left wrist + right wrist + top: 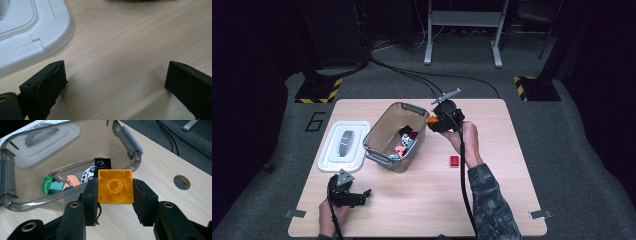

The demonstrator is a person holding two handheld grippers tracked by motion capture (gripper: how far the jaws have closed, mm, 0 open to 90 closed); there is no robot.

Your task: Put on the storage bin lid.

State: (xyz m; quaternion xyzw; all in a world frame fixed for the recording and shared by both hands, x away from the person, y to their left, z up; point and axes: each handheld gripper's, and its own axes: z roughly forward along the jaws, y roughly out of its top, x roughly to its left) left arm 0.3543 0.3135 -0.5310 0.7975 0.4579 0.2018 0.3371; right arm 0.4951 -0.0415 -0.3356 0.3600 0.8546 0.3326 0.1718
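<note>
Right gripper view: right gripper [115, 195] clamped on a hollow orange plastic building block [115, 186], held just short of the near rim of the clear grey plastic bin [15, 203].
Judging from this, the block should be carried on past the rim until it hangs over the toys on the bin floor, then let go low so it does not bounce out. A small red brick [454, 160] lies on the wooden table [422, 200], right of the bin. Near left, the left gripper [353, 197] rests with jaws apart beside the white plastic lid [343, 146].
</note>
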